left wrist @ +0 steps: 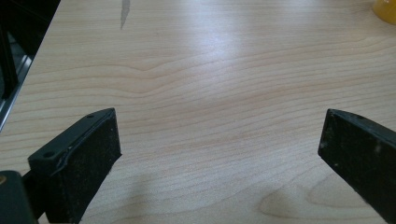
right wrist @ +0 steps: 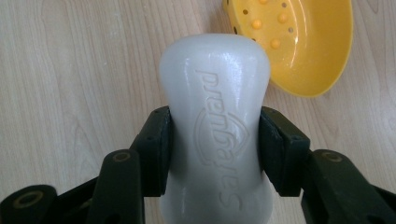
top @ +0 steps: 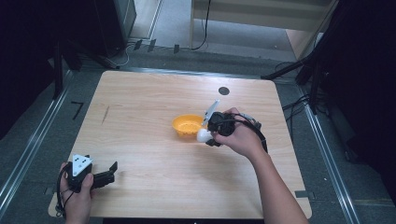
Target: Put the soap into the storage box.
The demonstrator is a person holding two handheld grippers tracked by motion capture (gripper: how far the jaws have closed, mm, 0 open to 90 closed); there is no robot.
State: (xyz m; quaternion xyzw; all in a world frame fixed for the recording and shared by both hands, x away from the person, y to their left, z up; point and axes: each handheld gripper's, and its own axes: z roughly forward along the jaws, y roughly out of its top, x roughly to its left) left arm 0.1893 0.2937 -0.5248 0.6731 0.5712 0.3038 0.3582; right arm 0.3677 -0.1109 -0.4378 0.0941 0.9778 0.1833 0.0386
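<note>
We begin at the near edge of the pale wooden table [top: 154, 186], where the left gripper [top: 112, 171] rests low at the front left corner in the person's left hand [top: 77, 196]. In the left gripper view its two black jaws stand wide apart with bare wood between them; it is released and plays no part in the work at present.

Further in, right of centre, the right gripper [right wrist: 215, 140] is clenched on a white waisted bar of soap with an embossed logo [right wrist: 215, 135]. The right gripper view shows both pads pressed against the narrow middle of the bar, one on each flank, the grip looking even and square. In the high view the soap [top: 203, 136] sits at the gripper's tip, just beside the near right rim of the dish; we cannot tell from that view whether it is lifted clear of the wood or touching it.

Beyond the bar lies a round yellow plastic soap dish with raised studs and drain holes [right wrist: 299, 42]. It holds nothing as far as we can see.

Our assessment: pick-up is done and the carry is nearly complete. What is left, in our judgement, is to bring the bar over the rim, set it on the studs and open the jaws. Farthest off, a small dark disc [top: 224, 91] sits near the table's back edge, uninvolved.
</note>
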